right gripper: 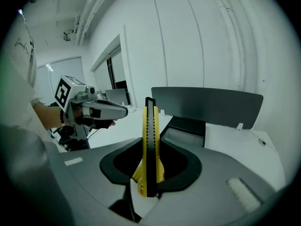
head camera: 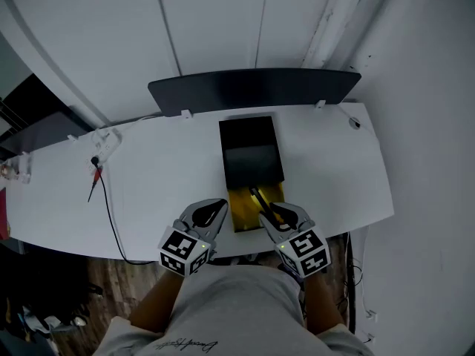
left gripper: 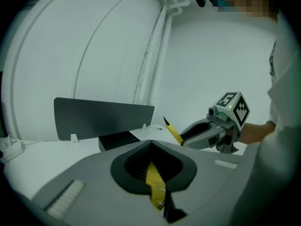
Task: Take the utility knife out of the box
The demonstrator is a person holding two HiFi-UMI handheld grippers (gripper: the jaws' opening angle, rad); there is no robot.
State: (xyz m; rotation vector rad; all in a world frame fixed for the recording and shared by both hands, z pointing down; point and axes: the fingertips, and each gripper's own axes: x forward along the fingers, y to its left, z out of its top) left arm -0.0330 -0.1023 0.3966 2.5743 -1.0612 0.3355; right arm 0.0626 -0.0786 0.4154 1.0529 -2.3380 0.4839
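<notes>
Grey shirt front [head camera: 237, 310] nearest the lens, at the bottom of the head view. Just beyond it, right gripper [head camera: 272, 212] clamped on the utility knife [right gripper: 149, 145]: yellow-and-black handle pinched on edge between the jaws, butt end down in the jaw throat, tip sticking out ahead of them and tilted upward. From above, knife over the open yellow near end of the box [head camera: 251, 136], with the black part of the box lying farther ahead of both pairs of jaws. Left gripper [head camera: 219, 208] just beside the box's left edge, jaws closed on a thin yellow strip [left gripper: 154, 185], glossy and bent, hanging down between them; whether part of the box, impossible to tell. Grippers close together, tips angled toward each other, the right one off to the right of the left jaws. White surface [head camera: 163, 176] under everything. Dark upright panel [head camera: 252, 89] along its far edge, well beyond the jaws.
</notes>
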